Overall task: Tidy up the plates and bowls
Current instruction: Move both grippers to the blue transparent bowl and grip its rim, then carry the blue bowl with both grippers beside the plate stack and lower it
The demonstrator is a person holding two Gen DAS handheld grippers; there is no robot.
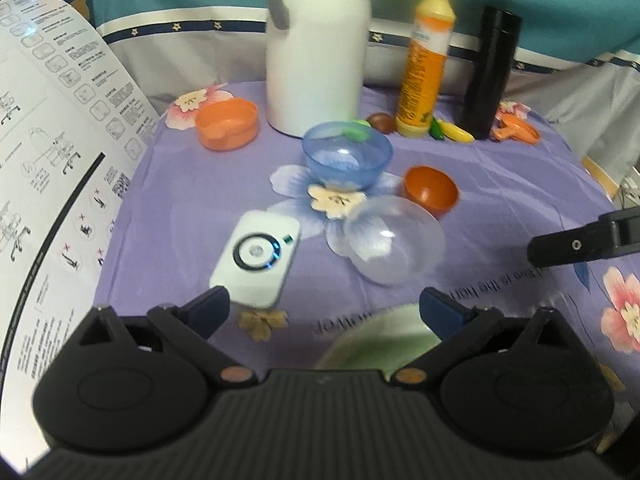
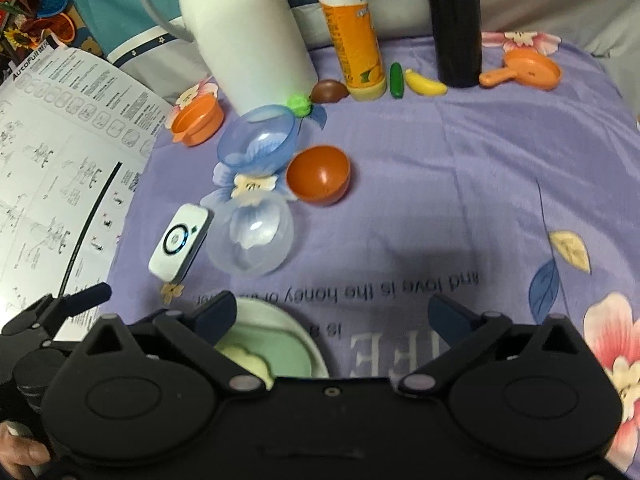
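Observation:
A blue see-through bowl (image 1: 346,155) (image 2: 258,137), an orange bowl (image 1: 431,190) (image 2: 319,179) and a clear bowl (image 1: 394,239) (image 2: 251,239) sit close together on the purple floral cloth. A pale green plate (image 1: 378,338) (image 2: 276,344) lies nearest me. My left gripper (image 1: 324,309) is open and empty above the plate's far rim. My right gripper (image 2: 334,312) is open and empty, with its left finger over the plate. An orange toy pot (image 1: 227,123) (image 2: 196,119) sits at the back left and an orange toy pan (image 2: 527,70) at the back right.
A white remote-like device (image 1: 256,264) (image 2: 181,243) lies left of the clear bowl. A white jug (image 1: 316,44), a yellow bottle (image 1: 426,60) and a black flask (image 1: 490,74) stand at the back with small toy foods. A printed sheet (image 1: 52,152) covers the left.

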